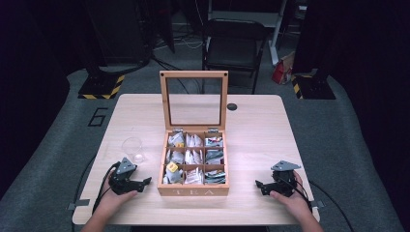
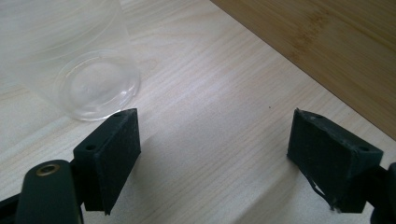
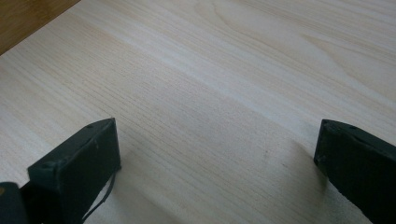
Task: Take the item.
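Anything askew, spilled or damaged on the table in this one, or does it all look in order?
Nothing stands out. The tea box sits square with its lid upright and the bags inside their compartments. The clear cup stands upright beside it, nothing spilled. The left gripper and right gripper rest open on the table, holding nothing.

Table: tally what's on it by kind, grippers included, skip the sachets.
Tea box: 1, lid up, nine compartments
Clear cup: 1
Grippers: 2, left gripper and right gripper, both with jaws open, nothing between them
Total: 4
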A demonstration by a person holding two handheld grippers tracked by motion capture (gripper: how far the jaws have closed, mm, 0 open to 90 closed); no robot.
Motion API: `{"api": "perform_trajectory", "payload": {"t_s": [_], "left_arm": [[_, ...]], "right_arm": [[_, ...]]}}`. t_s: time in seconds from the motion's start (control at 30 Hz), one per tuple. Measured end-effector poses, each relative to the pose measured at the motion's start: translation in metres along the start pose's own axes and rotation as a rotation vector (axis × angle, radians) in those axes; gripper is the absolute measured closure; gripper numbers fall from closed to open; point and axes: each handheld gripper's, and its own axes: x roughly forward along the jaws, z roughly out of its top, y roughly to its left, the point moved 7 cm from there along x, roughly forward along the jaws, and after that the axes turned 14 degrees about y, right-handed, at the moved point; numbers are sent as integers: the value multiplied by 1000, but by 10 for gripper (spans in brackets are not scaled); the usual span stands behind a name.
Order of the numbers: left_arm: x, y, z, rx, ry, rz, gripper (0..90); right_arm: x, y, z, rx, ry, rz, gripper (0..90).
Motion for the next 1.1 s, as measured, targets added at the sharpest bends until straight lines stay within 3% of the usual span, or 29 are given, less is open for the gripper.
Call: {"api": "perform_trajectory", "payload": {"t_s": [1.1], "left_arm": [[0, 0, 1, -11, -8, 5, 184]], "right_arm": [[0, 0, 0, 1, -2, 3, 0]]}}
